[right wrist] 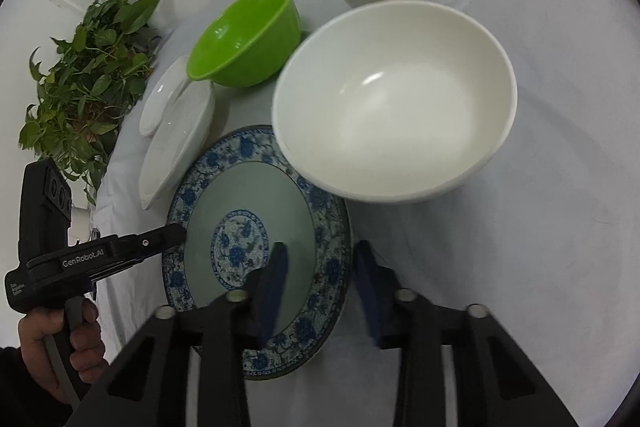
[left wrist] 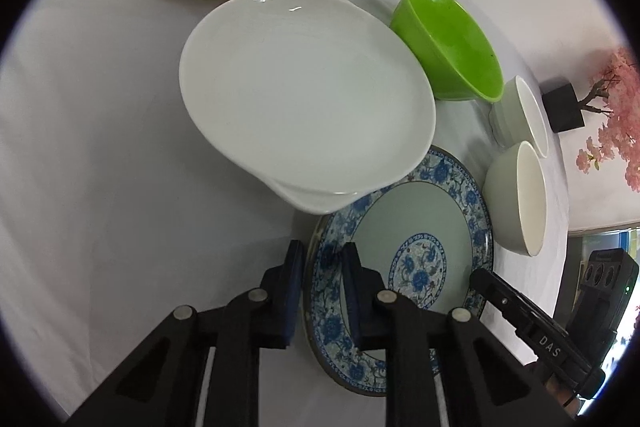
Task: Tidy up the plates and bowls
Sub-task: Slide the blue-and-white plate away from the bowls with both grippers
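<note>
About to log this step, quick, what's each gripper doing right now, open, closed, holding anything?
Left gripper: open, fingers straddling the rim of the blue patterned plate, not clamped.
Right gripper: open, straddling the same plate's opposite rim, holding nothing.

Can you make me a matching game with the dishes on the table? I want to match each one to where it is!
Things:
1. green bowl
2. blue plate
3. plant
4. big white bowl

Places:
A. at the table's left edge
B. overlapping the blue plate's far rim
C. straddled by both claws
D. between white plates and white bowls

Pairs: 1-D, 2-C, 3-A, 4-B
</note>
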`<state>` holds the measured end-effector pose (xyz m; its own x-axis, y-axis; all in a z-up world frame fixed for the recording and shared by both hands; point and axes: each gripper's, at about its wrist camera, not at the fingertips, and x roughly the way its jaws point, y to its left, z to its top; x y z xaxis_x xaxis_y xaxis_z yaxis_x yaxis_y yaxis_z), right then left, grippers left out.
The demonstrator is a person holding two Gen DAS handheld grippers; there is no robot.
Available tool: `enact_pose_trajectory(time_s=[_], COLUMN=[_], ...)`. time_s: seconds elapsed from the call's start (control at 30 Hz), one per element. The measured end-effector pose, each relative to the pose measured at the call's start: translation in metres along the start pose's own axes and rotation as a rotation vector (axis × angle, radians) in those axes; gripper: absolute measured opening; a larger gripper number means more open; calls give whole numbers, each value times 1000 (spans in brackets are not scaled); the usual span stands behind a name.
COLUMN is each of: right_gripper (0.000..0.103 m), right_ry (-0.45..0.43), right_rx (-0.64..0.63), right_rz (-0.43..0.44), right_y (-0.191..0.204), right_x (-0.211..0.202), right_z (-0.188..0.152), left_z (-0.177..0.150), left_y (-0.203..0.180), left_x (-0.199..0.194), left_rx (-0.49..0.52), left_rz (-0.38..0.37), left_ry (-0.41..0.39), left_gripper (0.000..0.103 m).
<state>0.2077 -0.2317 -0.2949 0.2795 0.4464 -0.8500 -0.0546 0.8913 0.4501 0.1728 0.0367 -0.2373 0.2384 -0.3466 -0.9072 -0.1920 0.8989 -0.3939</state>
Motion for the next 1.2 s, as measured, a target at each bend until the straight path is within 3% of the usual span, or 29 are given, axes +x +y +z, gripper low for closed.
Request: enact_pose_trajectory(time_s=[0.07,0.23,0.5,0.6,0.67,0.73,0.83,0.9,1.0,1.2], right_gripper=[16,15,12,10,9,9,5,5,5,8], right_ry=[3,12,-4,-20,-18,-11,0,-8,-11,-5], right_rx=[15,38,71,88,103,134,190,199,202,220], right_rz=[-12,-22,-43,-46,-39,-38,-56,-44,-49,-3], right_y=[-1,-3,-2,4,7,5,-5,-9,-9,-17], right_x=[2,4,-8,-19,-23,-23,-20,-21,-21,-17], right_z=[1,2,-8,-15,-22,-28,-37,-38,-39,-36], left_z=[0,0,-4,-7,-7,-6,-4,-6,-8,-9], left_y=[-1,2,3,3,1,13,22,21,14,5], left_x=[-1,-6,-24,-31,-31,-33,-37,-35,-27,-8], left_rx=[9,25,79,102,139,105,101,130,119,103], left_rz=[10,20,72,18,43,56,26,43,-15,-90], left_ry=[0,3,-5,8,11,15,22,37,62,79], left_gripper=[18,18,0,0,0,0,6,23,41,41])
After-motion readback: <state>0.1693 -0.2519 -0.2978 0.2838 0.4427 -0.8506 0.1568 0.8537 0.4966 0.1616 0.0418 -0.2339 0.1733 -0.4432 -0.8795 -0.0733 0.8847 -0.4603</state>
